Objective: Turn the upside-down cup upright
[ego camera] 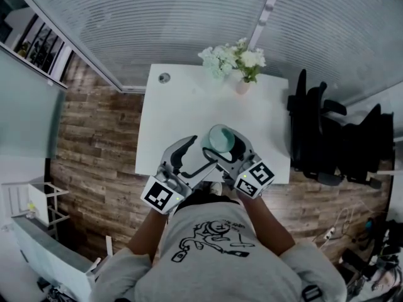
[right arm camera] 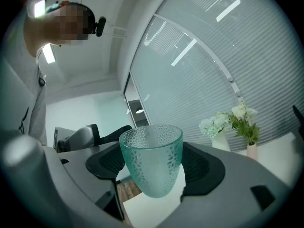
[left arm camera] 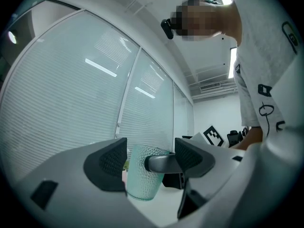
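Note:
A pale green dimpled glass cup [ego camera: 221,138] is held mouth-up above the front part of the white table [ego camera: 189,99]. My right gripper [ego camera: 228,147] is shut on the cup [right arm camera: 151,160], its dark pads pressing the two sides below the rim. My left gripper [ego camera: 191,156] is just to the cup's left, jaws open with nothing gripped. In the left gripper view the cup [left arm camera: 141,177] shows beyond the open left gripper [left arm camera: 151,161], with one right finger [left arm camera: 161,163] lying across the glass.
A small vase of white flowers [ego camera: 240,63] stands at the table's far edge, and the flowers [right arm camera: 240,122] also show in the right gripper view. A round grommet [ego camera: 164,77] sits at the far left corner. Black office chairs [ego camera: 327,137] stand to the right. Frosted glass walls lie beyond.

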{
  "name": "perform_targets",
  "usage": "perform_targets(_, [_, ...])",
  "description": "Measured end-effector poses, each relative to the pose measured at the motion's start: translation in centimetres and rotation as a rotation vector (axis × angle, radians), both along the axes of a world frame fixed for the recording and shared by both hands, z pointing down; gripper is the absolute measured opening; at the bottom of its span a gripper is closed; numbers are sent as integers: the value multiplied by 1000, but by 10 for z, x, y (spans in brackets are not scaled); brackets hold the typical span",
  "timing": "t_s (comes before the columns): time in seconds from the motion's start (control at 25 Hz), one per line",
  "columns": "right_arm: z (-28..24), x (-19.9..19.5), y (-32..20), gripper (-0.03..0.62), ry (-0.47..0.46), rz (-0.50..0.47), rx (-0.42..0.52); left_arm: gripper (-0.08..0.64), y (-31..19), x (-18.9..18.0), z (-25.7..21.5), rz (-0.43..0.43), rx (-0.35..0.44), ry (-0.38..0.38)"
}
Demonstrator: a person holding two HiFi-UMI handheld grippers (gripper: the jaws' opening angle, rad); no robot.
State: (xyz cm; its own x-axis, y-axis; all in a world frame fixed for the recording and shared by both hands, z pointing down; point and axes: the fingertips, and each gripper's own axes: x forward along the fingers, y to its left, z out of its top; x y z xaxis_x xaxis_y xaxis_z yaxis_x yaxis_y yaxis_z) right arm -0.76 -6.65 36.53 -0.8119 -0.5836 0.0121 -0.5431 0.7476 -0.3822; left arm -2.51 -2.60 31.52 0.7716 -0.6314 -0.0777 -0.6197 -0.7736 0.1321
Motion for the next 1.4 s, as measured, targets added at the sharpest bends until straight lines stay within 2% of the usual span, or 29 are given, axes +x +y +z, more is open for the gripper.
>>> perform_targets(0.2, [3, -1, -4, 383, -94, 6, -73, 308, 0, -6, 1, -13, 1, -7])
perform_targets(0.48, [9, 5, -16, 383, -318, 31, -243, 308, 0, -7, 4, -19, -4, -20])
perform_targets(0.76, [13, 15, -25, 383, -491, 49, -367, 308, -4, -7, 8, -25, 5, -43])
perform_targets(1.4, [13, 27, -31, 383, -748, 57, -525, 308, -11, -1, 20, -35, -5, -81])
